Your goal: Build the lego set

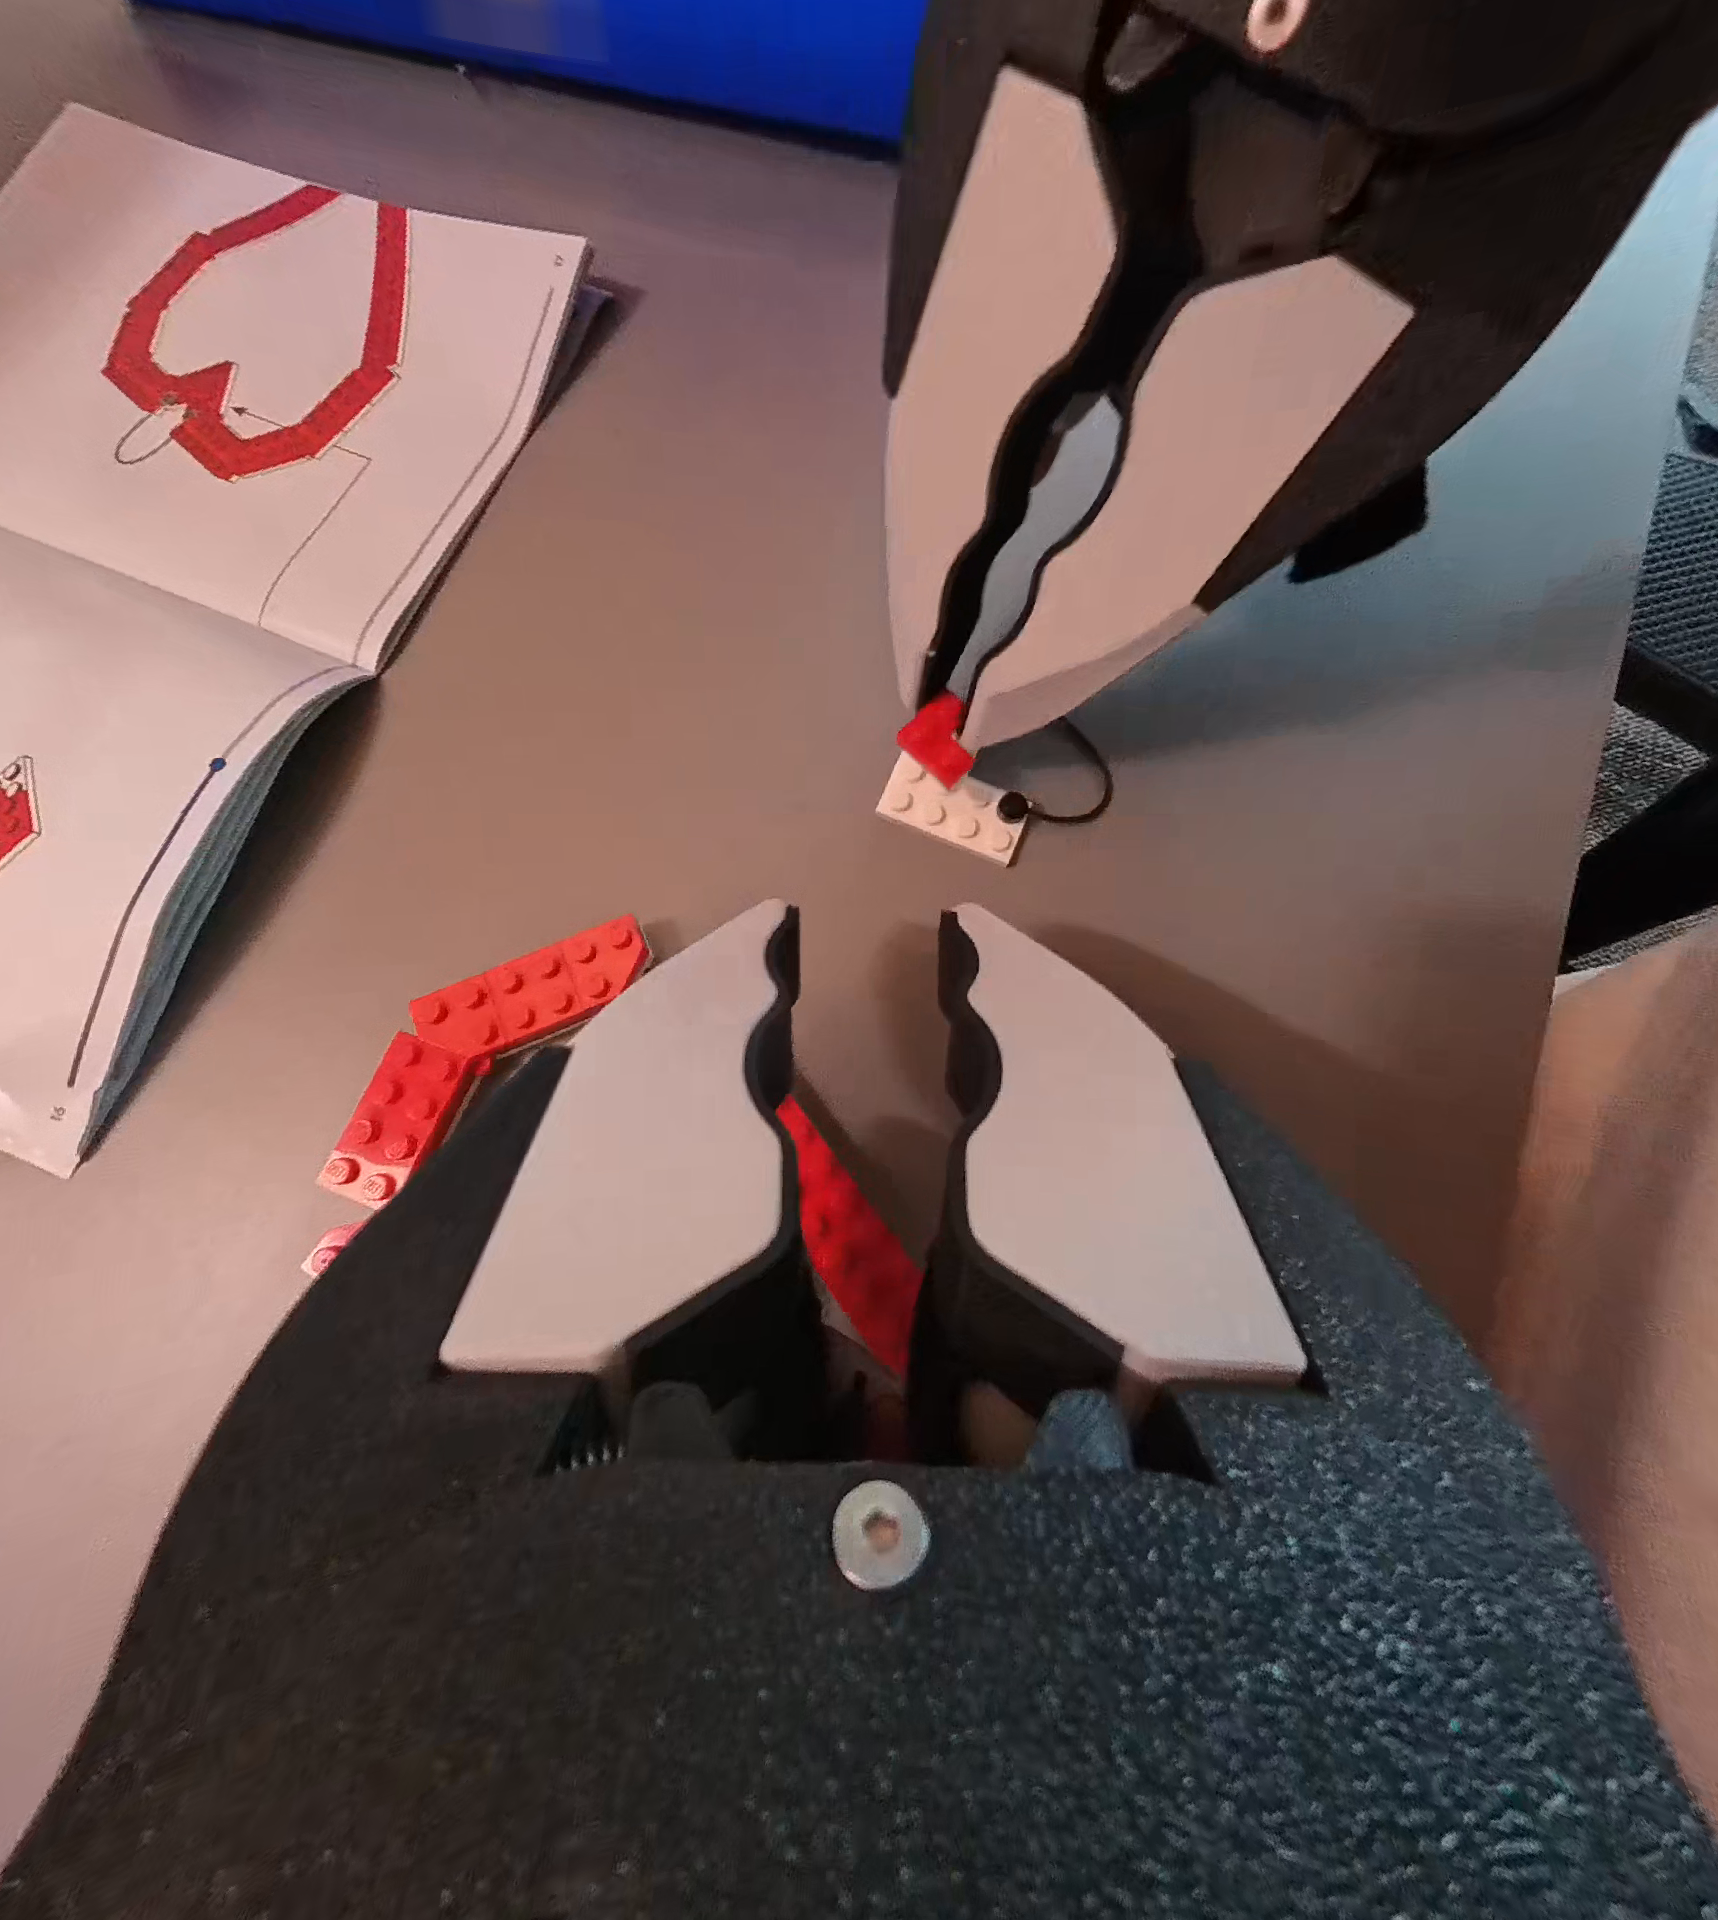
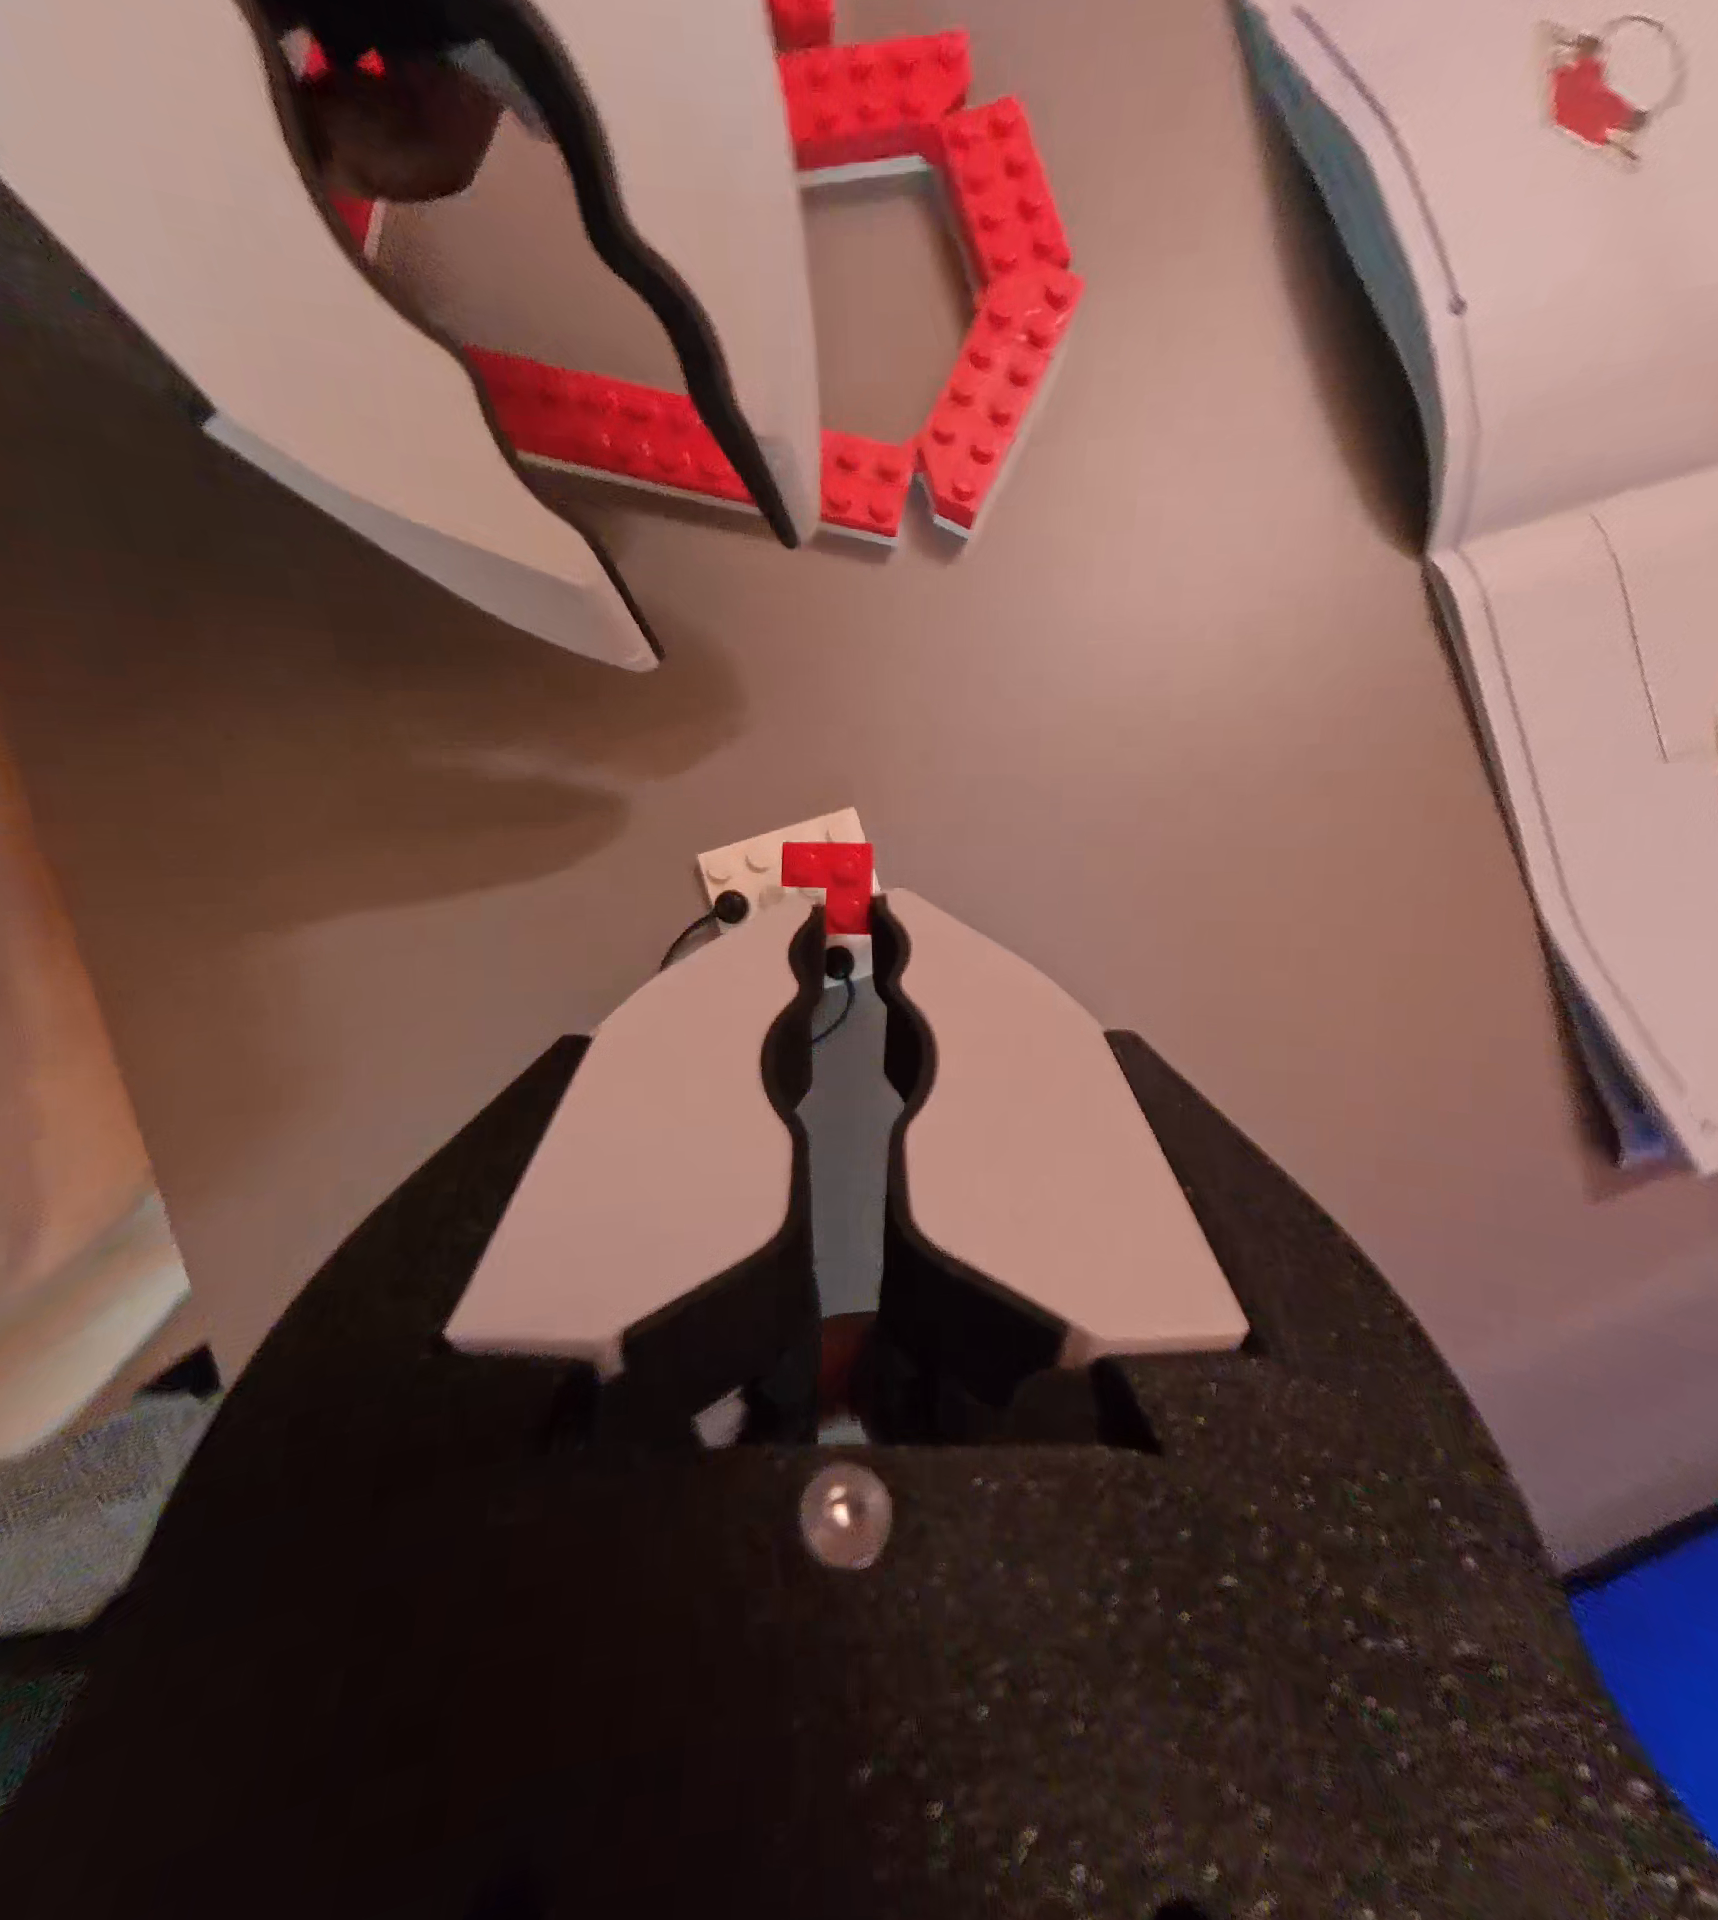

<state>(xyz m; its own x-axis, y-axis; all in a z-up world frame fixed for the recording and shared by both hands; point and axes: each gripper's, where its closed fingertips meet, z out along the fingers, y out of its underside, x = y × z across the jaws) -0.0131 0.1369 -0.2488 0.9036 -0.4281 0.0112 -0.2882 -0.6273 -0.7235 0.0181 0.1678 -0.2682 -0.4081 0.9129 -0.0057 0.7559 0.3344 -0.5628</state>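
Surface: smooth grey-brown tabletop, with a blue flat object along its far edge in the left wrist view.

Booklet: open white paper instruction booklet lying flat on the table, well apart from the small plate, printed with red heart-outline diagrams.

Right gripper: grey fingers with black wavy edges pressed nearly together, pinching a small red L-shaped lego plate at the tips; seen from the left wrist view reaching down from above.

L-shaped piece: held over one corner of a small white studded rectangular lego plate, touching or just above it (cannot tell which).

White plate: flat on the table between the two grippers, with a small round black knob at one corner and a thin black cord curling off beside it.

Left gripper: fingers spread apart, nothing between the tips, hovering near the white plate.

Red frame: partly built outline of red studded lego plates on pale underlayers, lying on the table beneath and beside the left gripper (part hidden behind its fingers).
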